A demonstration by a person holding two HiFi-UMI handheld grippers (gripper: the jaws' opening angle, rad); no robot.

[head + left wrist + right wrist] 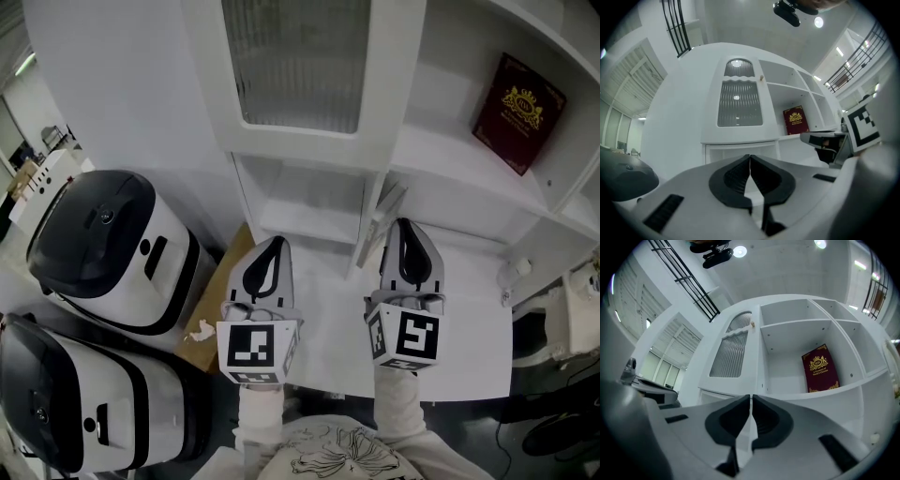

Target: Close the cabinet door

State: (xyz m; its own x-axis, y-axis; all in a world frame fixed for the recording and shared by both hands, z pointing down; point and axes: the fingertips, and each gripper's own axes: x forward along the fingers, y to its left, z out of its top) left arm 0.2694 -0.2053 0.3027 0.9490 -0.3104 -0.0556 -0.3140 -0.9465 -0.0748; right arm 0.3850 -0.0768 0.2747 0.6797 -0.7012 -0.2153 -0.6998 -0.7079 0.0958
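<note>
Head view | door [367, 230] ajar, edge-on, just left of your right gripper [403, 225] | right gripper and left gripper [274, 242] both pressed together, empty | press the door's outer face near its free edge; swing it flush.

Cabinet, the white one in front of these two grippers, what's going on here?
A person faces a white cabinet with a gripper in each hand. The left gripper and the right gripper both have their jaws together, with nothing between them. The lower cabinet door stands open, seen edge-on, with the right gripper's tip close beside it; whether they touch is unclear. The ribbed-glass door above looks shut, and a red book leans on an open shelf.
</note>
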